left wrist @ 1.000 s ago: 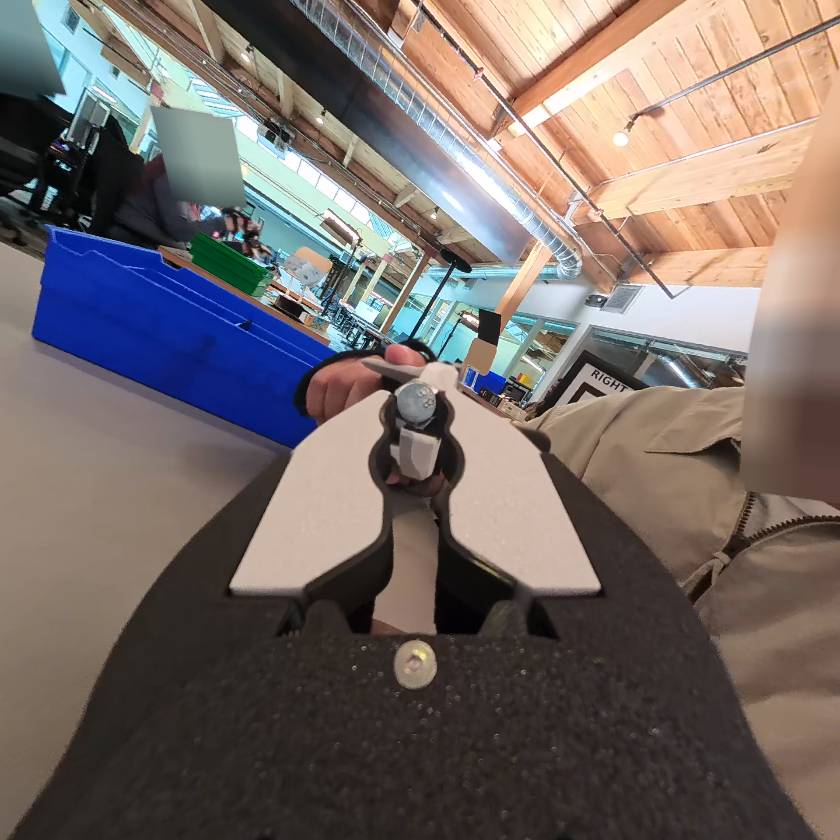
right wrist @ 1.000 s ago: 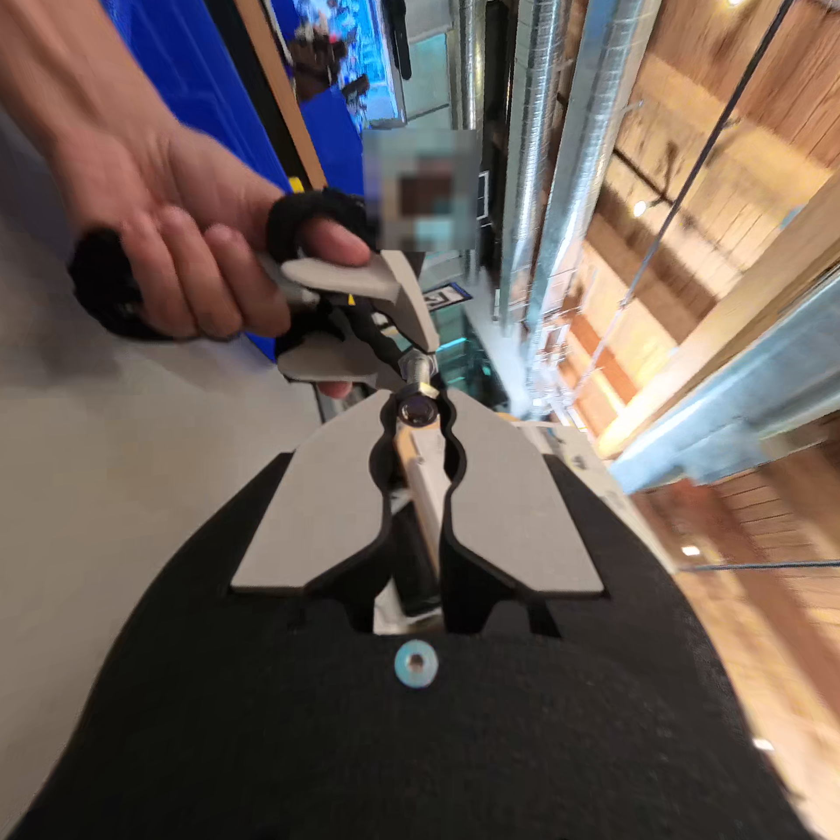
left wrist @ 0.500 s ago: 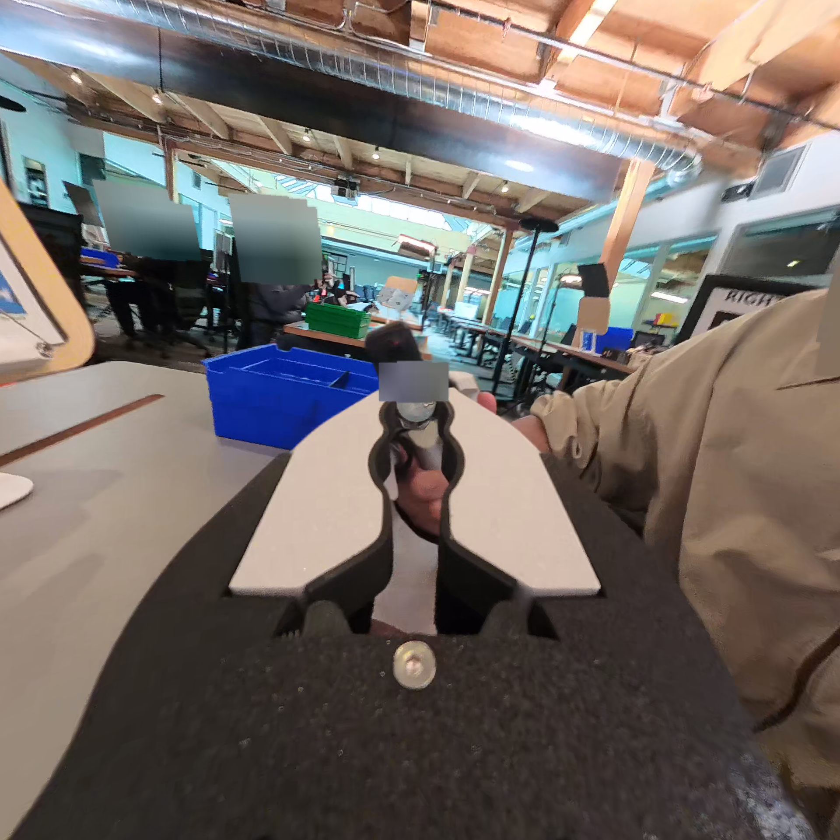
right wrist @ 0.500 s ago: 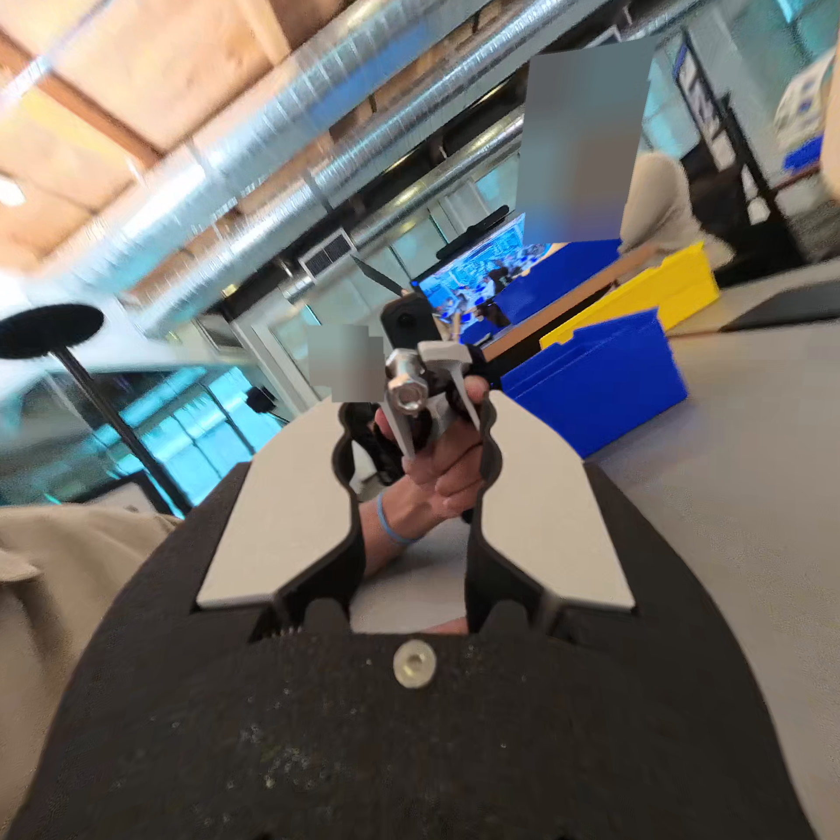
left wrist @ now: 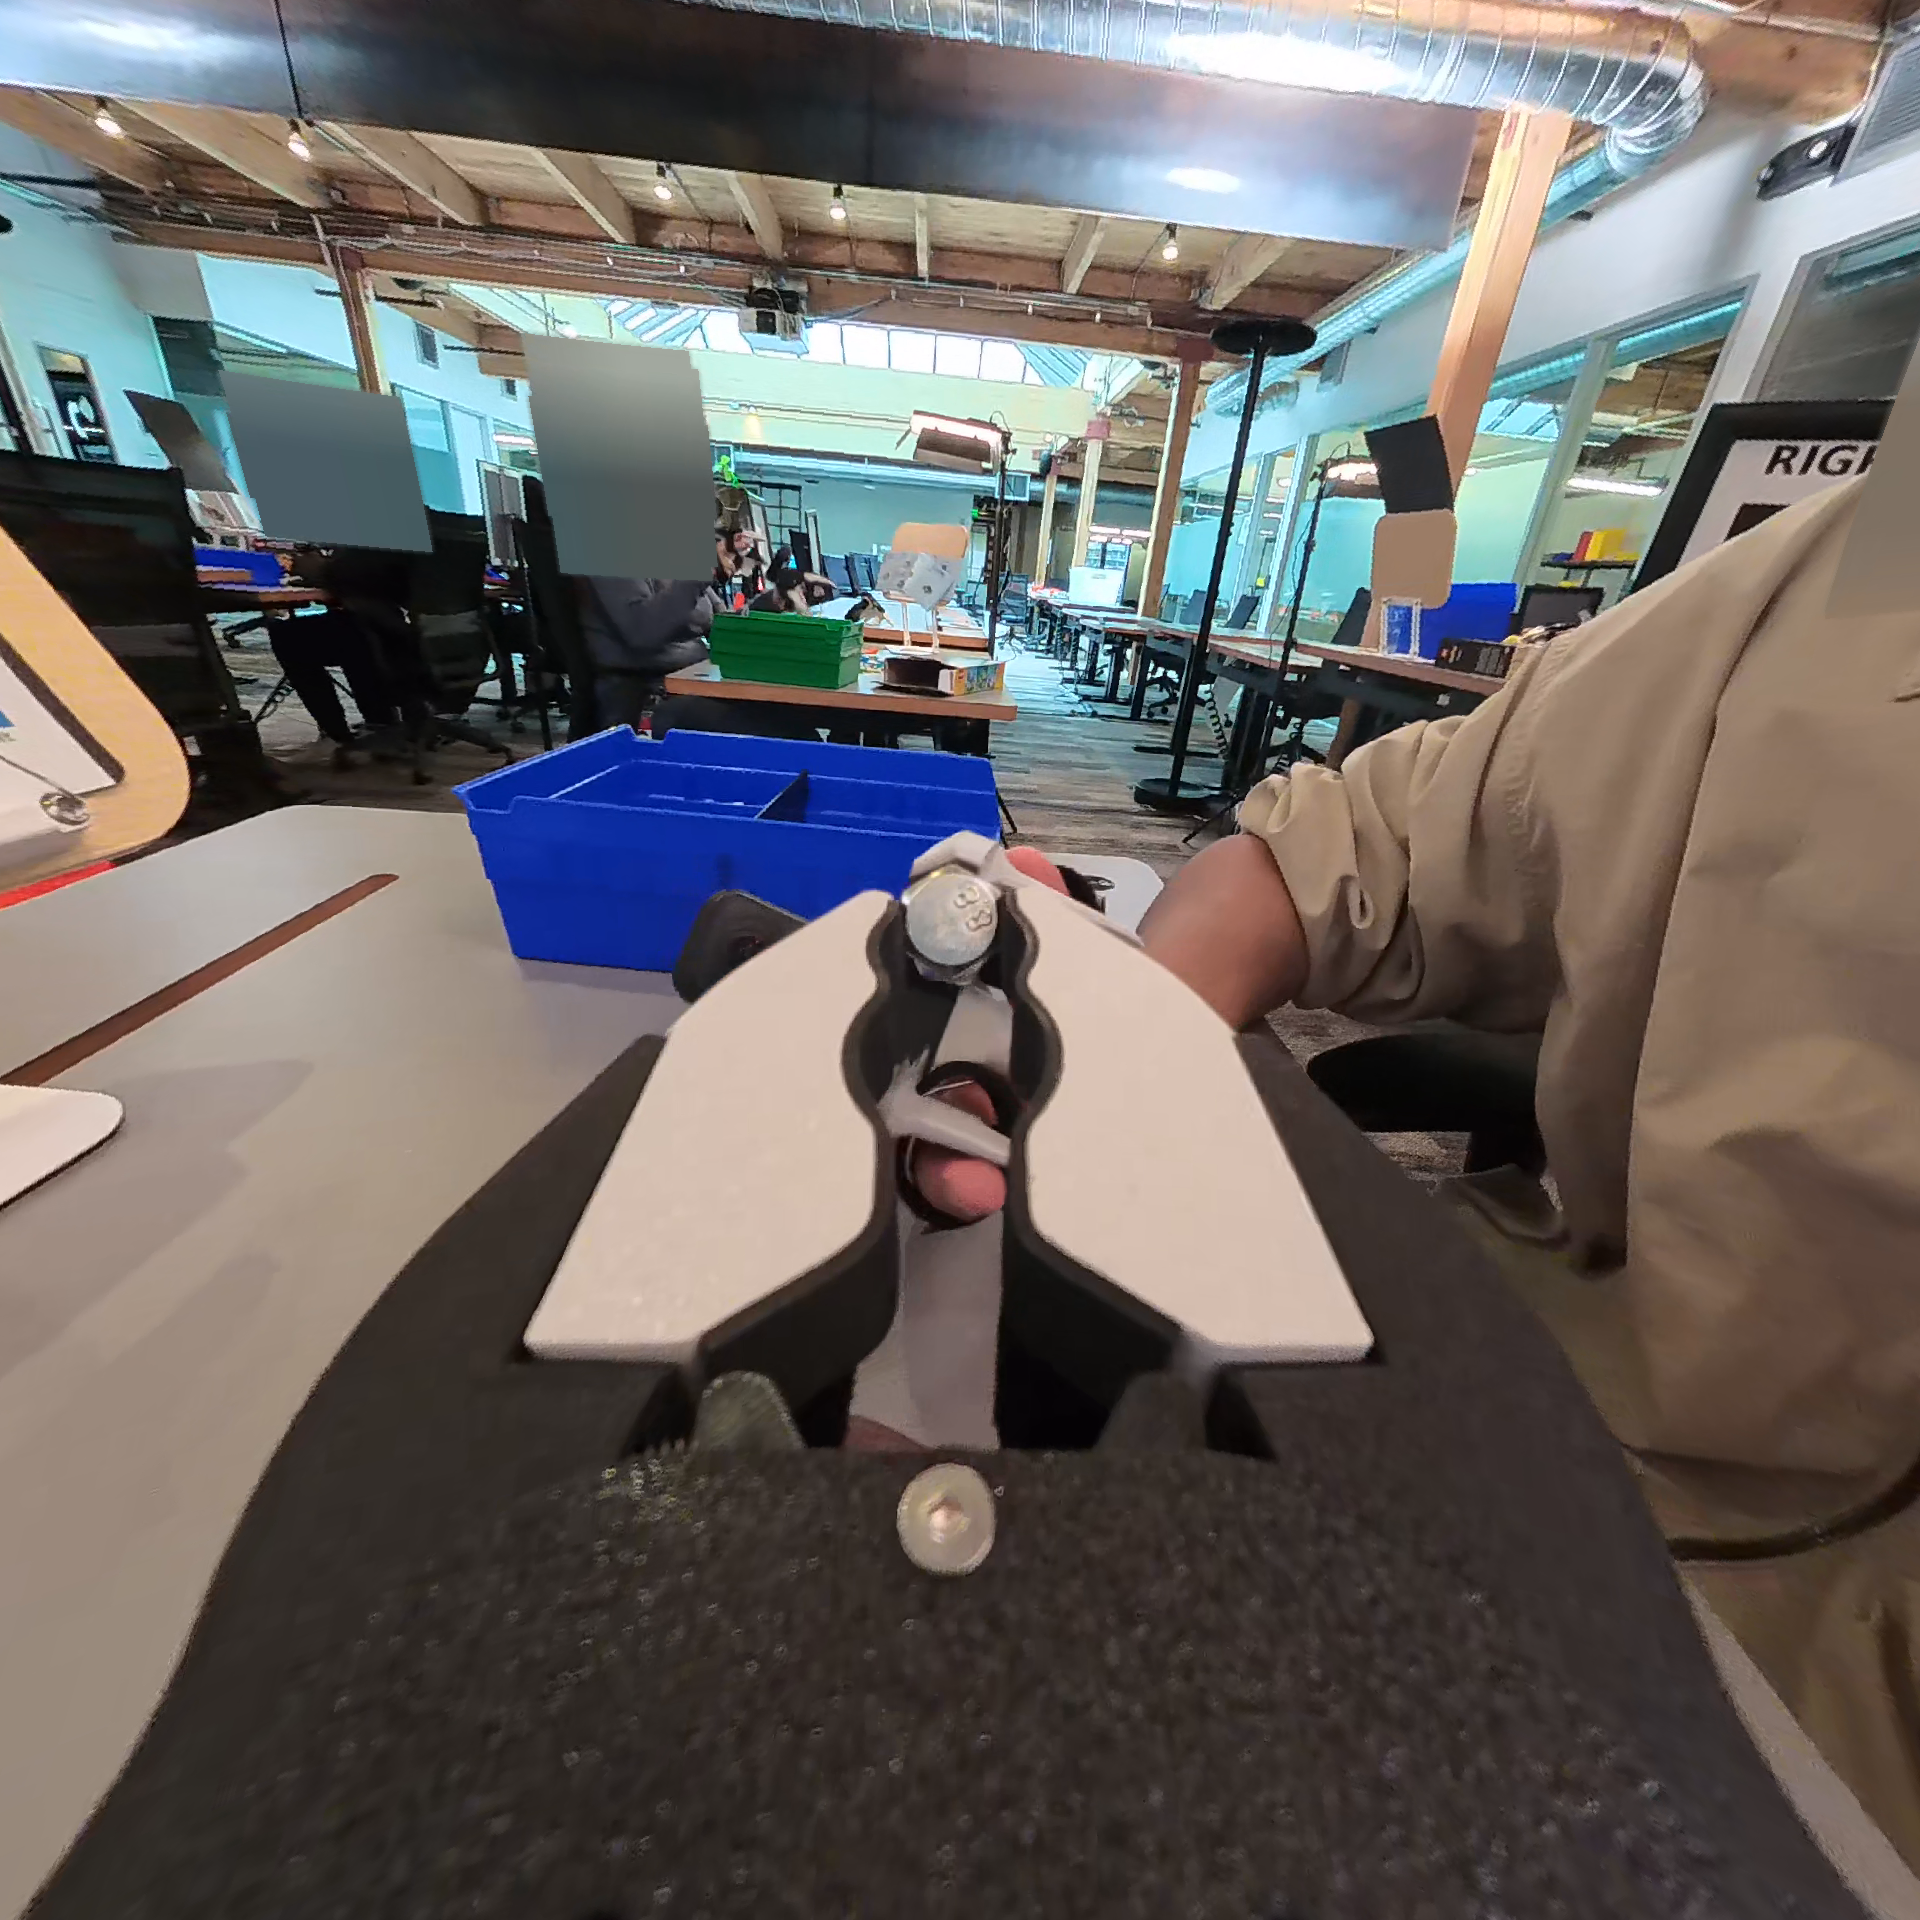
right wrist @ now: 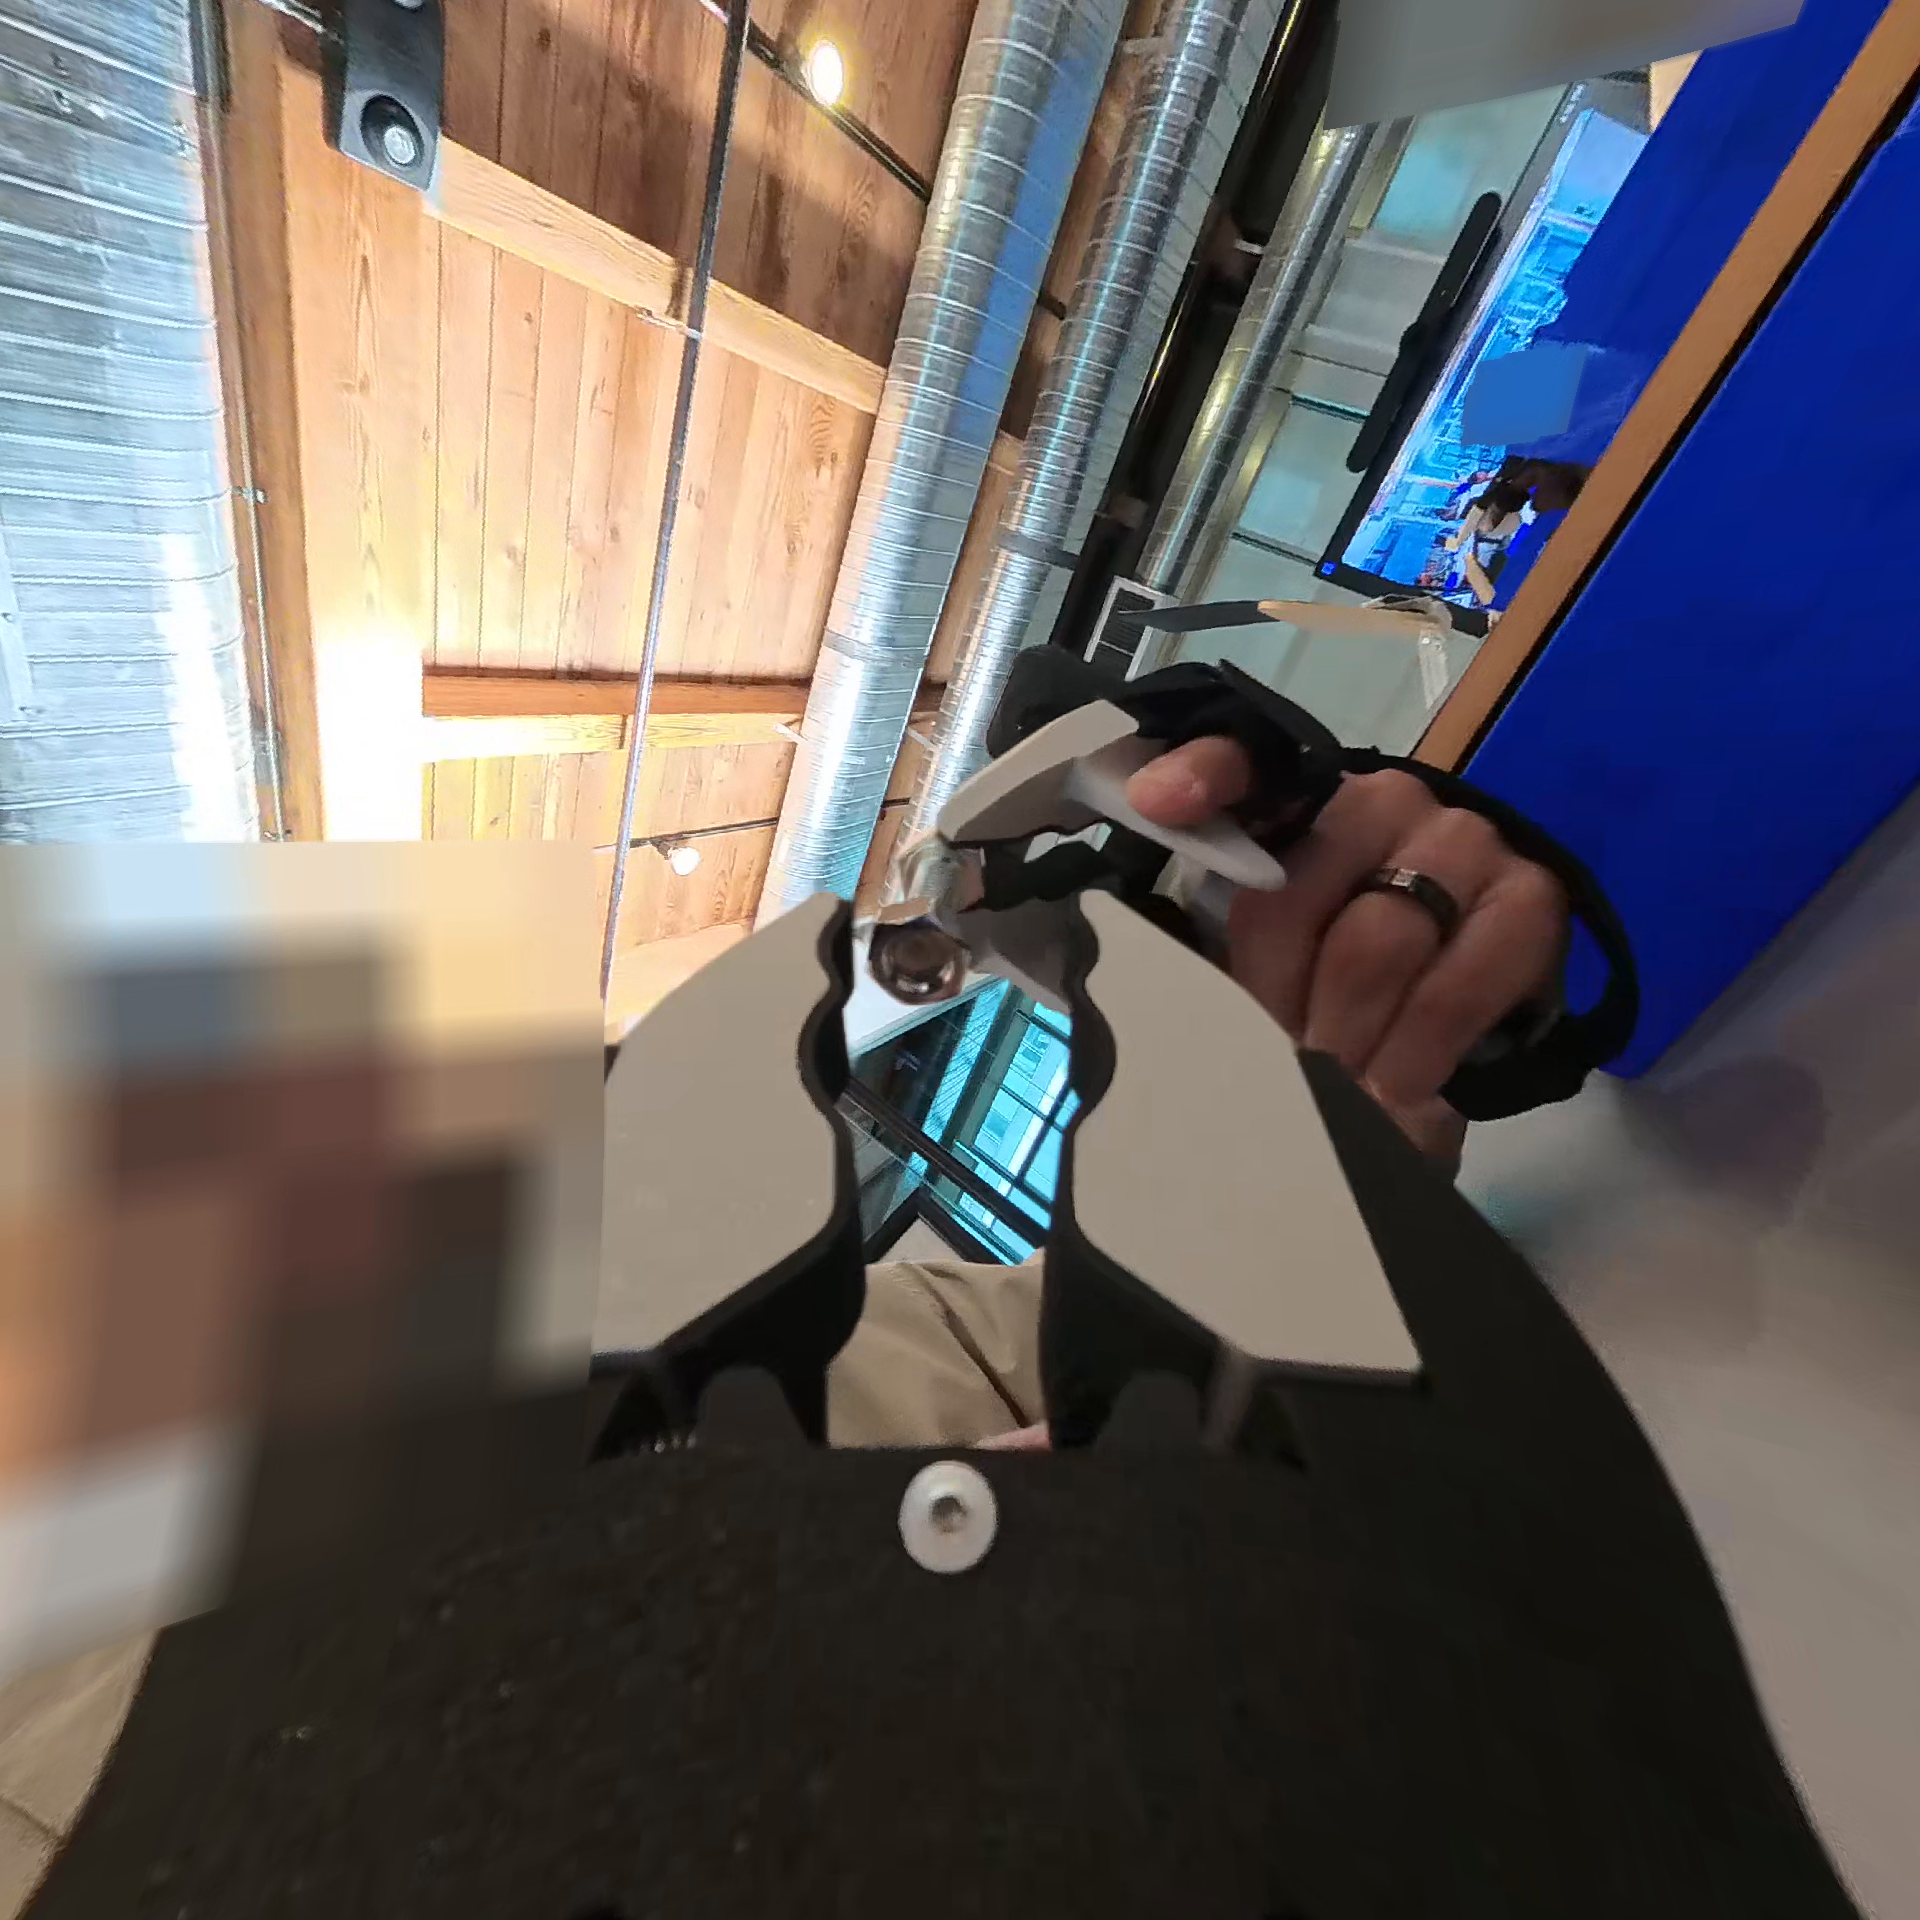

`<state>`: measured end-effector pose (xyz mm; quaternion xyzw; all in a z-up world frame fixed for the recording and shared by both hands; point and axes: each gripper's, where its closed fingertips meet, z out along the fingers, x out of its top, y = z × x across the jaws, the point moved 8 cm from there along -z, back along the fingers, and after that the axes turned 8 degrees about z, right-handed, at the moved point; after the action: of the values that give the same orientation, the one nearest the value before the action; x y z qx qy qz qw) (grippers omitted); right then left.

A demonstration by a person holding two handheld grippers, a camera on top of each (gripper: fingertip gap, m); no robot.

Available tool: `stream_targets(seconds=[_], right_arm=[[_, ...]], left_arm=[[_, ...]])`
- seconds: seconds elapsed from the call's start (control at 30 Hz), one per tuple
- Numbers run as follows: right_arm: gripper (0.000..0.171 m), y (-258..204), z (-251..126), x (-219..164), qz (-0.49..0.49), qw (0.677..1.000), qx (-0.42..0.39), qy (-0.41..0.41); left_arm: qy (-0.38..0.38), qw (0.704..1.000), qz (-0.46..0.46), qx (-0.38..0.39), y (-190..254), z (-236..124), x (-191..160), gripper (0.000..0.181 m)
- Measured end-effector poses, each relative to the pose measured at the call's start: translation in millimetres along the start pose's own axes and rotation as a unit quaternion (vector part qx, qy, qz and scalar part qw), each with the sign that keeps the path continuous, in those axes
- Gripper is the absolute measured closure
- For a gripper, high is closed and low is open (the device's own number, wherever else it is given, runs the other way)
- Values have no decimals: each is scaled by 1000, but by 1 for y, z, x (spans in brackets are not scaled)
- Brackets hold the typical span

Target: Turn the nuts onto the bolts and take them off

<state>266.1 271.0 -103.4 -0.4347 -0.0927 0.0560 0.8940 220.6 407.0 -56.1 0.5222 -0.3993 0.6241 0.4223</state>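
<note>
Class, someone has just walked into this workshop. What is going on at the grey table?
A person in a beige jacket holds a two-finger gripper in each hand above the grey table. The left gripper is clamped on the silver hex-head bolt. In the right wrist view, the right gripper is open around the bolt's tip, touching neither side. A blue plastic bin sits behind.

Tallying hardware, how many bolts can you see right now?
1: the bolt clamped in the left gripper, above the table; more may be hidden inside the blue bin.
</note>
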Motion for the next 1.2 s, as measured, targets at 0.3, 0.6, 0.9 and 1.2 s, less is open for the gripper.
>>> stream_targets(seconds=[0.3,0.6,0.9,1.2], right_arm=[[153,-16,1,3,-178,981,-60,-39],[153,-46,6,-8,-621,744,-203,-139],[153,-47,6,-35,-878,379,-250,-152],[153,-30,-1,-43,-955,79,-242,-150]], left_arm=[[13,999,-29,-1,-3,0,-2,164],[65,988,-137,-41,-5,5,-11,164],[64,978,-182,-75,-4,9,-13,164],[53,973,-210,-77,-7,10,-19,165]])
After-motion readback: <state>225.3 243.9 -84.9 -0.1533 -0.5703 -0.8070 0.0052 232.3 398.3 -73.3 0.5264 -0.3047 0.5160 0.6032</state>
